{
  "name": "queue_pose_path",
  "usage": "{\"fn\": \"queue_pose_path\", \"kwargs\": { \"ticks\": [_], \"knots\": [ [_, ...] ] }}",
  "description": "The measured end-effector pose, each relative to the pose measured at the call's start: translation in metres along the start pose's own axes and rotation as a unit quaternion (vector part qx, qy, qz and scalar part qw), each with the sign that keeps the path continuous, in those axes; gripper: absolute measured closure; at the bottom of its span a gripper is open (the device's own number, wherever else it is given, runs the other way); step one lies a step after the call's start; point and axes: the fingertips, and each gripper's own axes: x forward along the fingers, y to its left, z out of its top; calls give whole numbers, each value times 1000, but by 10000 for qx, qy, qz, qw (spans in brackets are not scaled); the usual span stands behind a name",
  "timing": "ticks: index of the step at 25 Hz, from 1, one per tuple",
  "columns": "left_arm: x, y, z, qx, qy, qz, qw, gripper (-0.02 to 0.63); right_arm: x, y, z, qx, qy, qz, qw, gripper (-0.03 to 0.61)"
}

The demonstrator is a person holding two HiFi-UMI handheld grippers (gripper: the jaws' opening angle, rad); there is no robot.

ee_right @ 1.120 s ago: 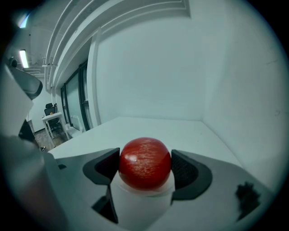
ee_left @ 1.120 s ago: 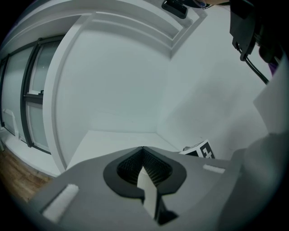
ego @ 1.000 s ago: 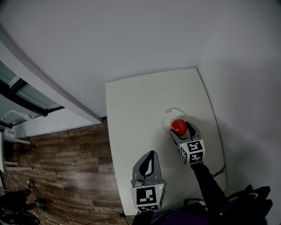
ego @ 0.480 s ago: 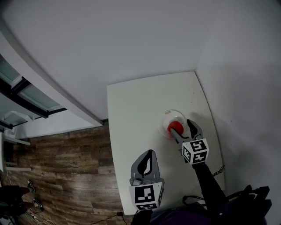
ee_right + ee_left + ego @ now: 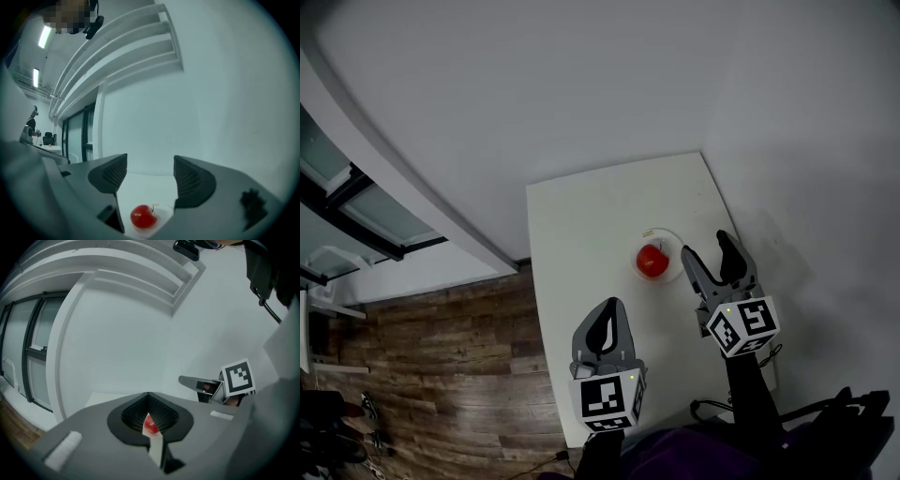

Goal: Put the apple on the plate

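Note:
A red apple rests on a small white plate near the middle of the white table. In the right gripper view the apple lies on the plate below the jaws, free of them. My right gripper is open, raised just right of the plate, with nothing between its fingers. My left gripper is shut and empty, near the table's front left. Through the slit between its jaws, a sliver of the apple shows in the left gripper view, with the right gripper beyond.
The table stands in a corner of white walls. Its left edge drops to a wood floor. A window frame runs along the left wall. A dark cable lies at the table's front edge.
My right gripper has opened, let go of the apple on the plate and drawn back up and to the right. The left gripper has hardly moved.

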Motion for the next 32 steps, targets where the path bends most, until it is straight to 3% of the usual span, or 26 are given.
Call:
{"fn": "queue_pose_path", "kwargs": {
  "ticks": [1,2,4,9,16,32],
  "knots": [
    [-3,-1,5,12,-62,-5,10000,607,-6,0,13,-60,-142,-84,9998,260],
    [-4,-2,8,29,-124,-8,9999,607,-12,-1,24,-108,-293,-190,9993,321],
    [-7,-4,14,43,-237,1,9997,607,-22,-4,42,-165,-565,-379,9975,485],
    [-19,-8,29,-19,-425,44,9991,607,-38,2,77,-360,-871,-450,9945,565],
    [-35,-14,41,85,-582,39,9983,609,-52,10,96,-503,-1052,-428,9923,568],
    [-39,-11,48,154,-661,114,9976,607,-51,5,100,-435,-1116,-444,9918,568]
  ]
}}
